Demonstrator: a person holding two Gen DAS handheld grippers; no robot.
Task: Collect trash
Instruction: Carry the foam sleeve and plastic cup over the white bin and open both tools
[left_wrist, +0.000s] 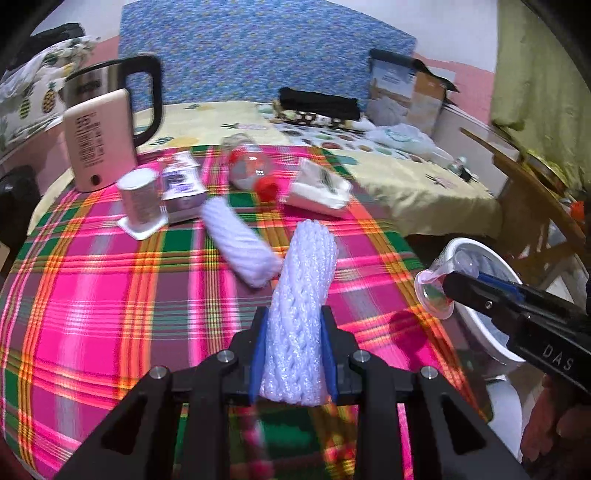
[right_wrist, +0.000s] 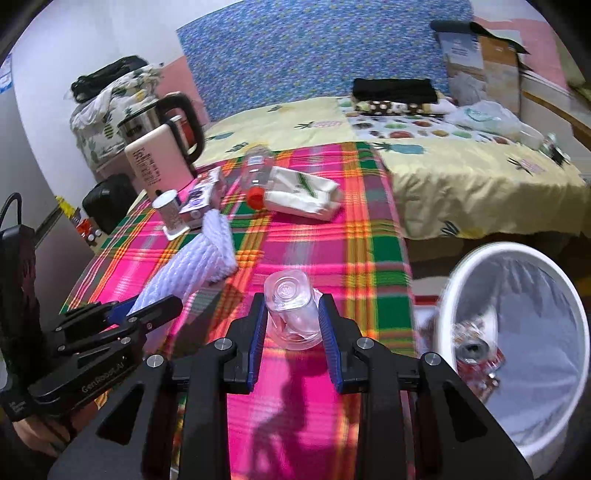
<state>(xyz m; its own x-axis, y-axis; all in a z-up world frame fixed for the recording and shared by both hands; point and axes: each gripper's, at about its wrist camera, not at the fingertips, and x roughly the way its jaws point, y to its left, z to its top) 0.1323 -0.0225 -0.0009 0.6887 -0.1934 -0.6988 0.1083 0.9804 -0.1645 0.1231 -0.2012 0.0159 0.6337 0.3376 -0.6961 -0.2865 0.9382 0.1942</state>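
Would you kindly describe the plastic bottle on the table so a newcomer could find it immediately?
Start at the plaid tablecloth and look to its far end, right of the pink kettle. The clear plastic bottle lies on its side beside a folded white cloth. Its bright red cap, pointing toward the camera, sets it apart.

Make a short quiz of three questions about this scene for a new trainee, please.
1. True or false: the left gripper is shut on a white foam net sleeve.
2. What does the right gripper hold? A) a clear plastic cup B) a red-capped bottle C) a tissue pack
3. Fill in: the white trash bin stands off the table's ____ edge.

Key: 1 true; 2 A; 3 right.
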